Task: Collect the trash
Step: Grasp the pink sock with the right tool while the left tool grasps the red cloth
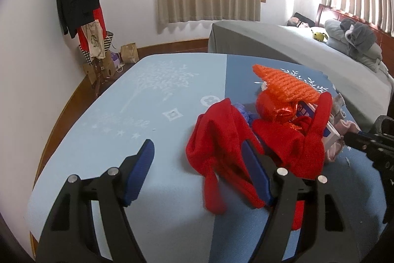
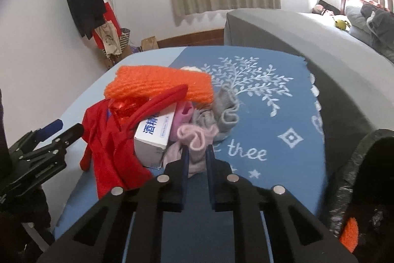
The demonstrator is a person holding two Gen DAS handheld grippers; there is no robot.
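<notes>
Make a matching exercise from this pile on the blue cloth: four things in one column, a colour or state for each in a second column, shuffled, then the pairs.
Things
1. knitted piece
2. box
3. right gripper
4. left gripper

Colour or state
A. jaws open, with red cloth over one finger
B. white with blue print
C. orange, on top of the pile
D. shut on a pink sock

Pairs: 1-C, 2-B, 3-D, 4-A
</notes>
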